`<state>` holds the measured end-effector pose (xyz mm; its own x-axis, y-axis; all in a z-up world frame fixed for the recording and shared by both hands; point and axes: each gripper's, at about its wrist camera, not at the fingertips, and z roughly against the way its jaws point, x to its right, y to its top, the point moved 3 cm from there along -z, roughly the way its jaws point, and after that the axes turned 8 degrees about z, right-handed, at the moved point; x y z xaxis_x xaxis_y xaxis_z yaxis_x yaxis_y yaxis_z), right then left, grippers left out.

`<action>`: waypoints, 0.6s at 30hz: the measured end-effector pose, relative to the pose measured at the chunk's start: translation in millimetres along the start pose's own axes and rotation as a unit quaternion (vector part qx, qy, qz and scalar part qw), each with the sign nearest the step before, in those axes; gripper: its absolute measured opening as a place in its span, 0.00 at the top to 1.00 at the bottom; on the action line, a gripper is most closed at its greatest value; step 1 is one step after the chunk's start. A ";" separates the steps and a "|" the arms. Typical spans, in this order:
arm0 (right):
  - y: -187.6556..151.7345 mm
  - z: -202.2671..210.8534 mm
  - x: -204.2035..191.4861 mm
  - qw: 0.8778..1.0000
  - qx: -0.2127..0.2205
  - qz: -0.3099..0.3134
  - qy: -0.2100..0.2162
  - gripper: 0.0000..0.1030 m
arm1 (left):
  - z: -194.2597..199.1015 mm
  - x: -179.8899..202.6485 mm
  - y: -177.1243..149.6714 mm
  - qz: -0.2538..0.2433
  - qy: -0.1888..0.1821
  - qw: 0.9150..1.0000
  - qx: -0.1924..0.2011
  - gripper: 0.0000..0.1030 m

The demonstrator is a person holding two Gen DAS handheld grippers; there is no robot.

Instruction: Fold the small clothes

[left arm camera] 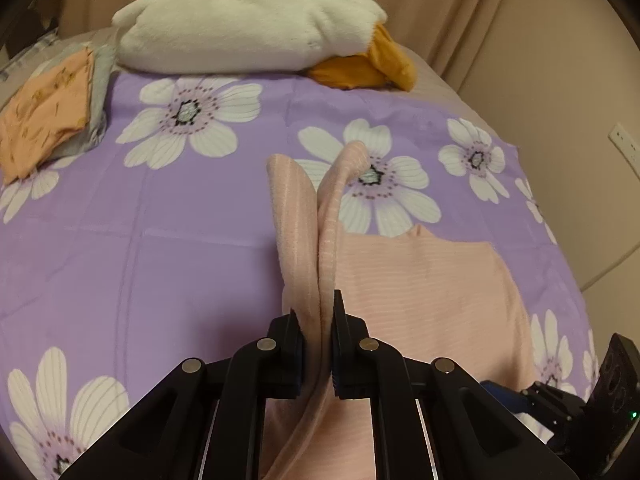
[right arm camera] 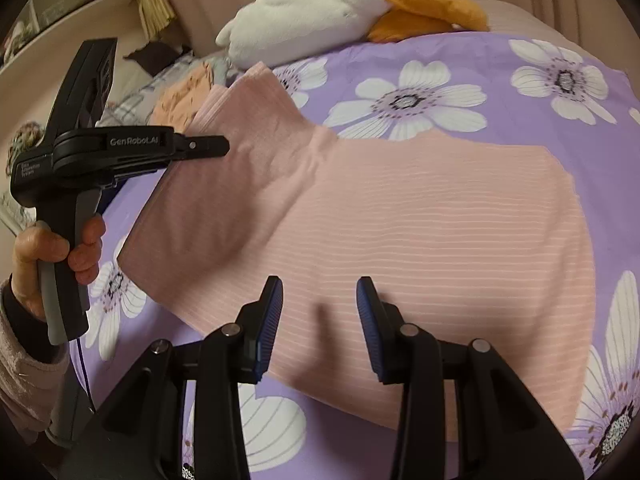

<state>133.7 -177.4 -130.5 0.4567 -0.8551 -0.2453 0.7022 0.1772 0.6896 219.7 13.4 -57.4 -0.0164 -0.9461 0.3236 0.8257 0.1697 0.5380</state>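
A pink striped garment lies spread on the purple flowered bedsheet. My left gripper is shut on the garment's left edge, and a fold of pink cloth rises from its jaws. In the right wrist view a hand holds the left gripper at the left, with that side of the garment lifted off the sheet. My right gripper hovers over the garment's near part, open, its blue pads apart with nothing between them.
A white plush toy with orange parts lies at the far end of the bed. A stack of folded clothes, orange on top, sits at the far left. Beige curtains hang behind, and a wall socket shows at the right.
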 end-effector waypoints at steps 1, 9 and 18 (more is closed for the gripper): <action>-0.5 3.1 3.8 1.000 0.004 -0.006 0.001 0.62 | 0.1 3.8 0.4 -0.002 -0.002 1.000 -0.001 0.92; -12.9 21.8 46.1 0.997 0.026 -0.077 0.005 0.62 | -8.7 61.1 -6.5 -0.044 0.000 0.999 -0.013 0.92; -30.3 38.2 85.4 0.987 0.049 -0.154 0.017 0.62 | -66.6 120.8 -44.4 -0.073 0.024 0.993 -0.087 0.92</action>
<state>130.5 -274.4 -146.3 0.2498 -0.8434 -0.4757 0.7549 -0.1381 0.6412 218.6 -126.7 -94.0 -0.1201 -0.9698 0.2120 0.9014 -0.0171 0.4326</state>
